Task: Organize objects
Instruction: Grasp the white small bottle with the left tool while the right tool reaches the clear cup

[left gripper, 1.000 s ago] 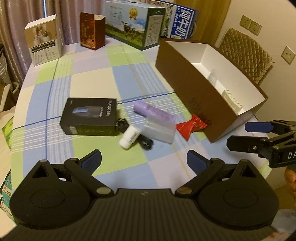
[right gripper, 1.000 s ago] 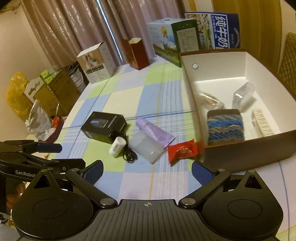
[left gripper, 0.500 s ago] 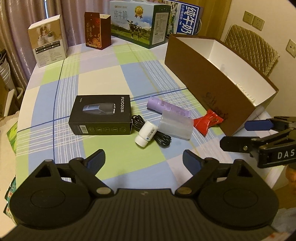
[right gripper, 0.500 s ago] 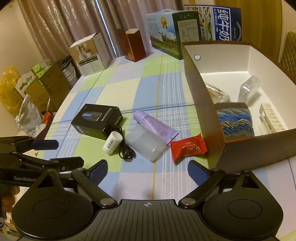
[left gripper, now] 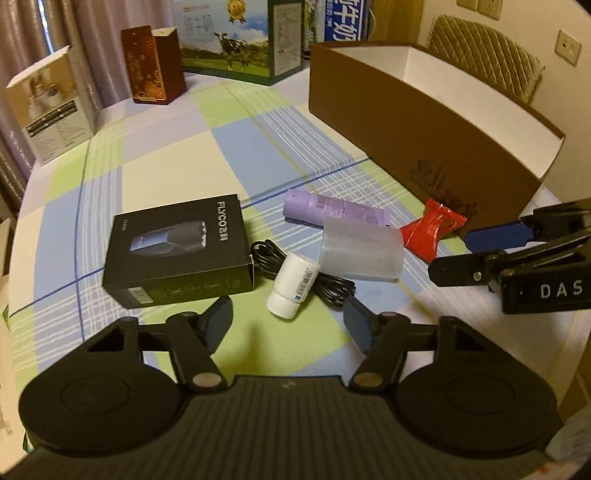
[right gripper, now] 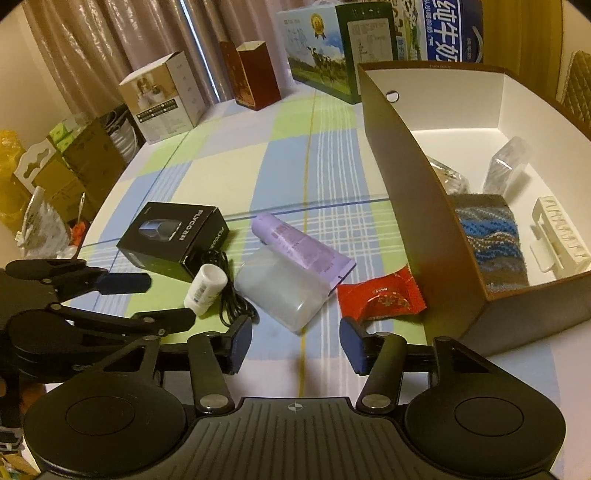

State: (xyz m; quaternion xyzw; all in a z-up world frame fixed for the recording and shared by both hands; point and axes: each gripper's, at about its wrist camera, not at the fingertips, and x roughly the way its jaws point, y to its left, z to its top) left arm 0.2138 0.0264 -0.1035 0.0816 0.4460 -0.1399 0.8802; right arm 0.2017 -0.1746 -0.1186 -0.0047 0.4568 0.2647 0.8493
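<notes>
A brown box with a white inside stands at the right of the table; it holds a knitted blue cloth, a white comb-like piece and clear packets. On the cloth lie a black shaver box, a white bottle, a black cable, a frosted case, a purple tube and a red candy packet. My left gripper is open just short of the white bottle. My right gripper is open in front of the frosted case.
Cartons stand along the far edge: a white box, a dark red box, a green milk carton and a blue one. A padded chair is behind the brown box. Boxes and bags are piled left of the table.
Both grippers have moved lower and forward toward the cluster of objects, which looks larger now. Both stay open. No object has moved.
</notes>
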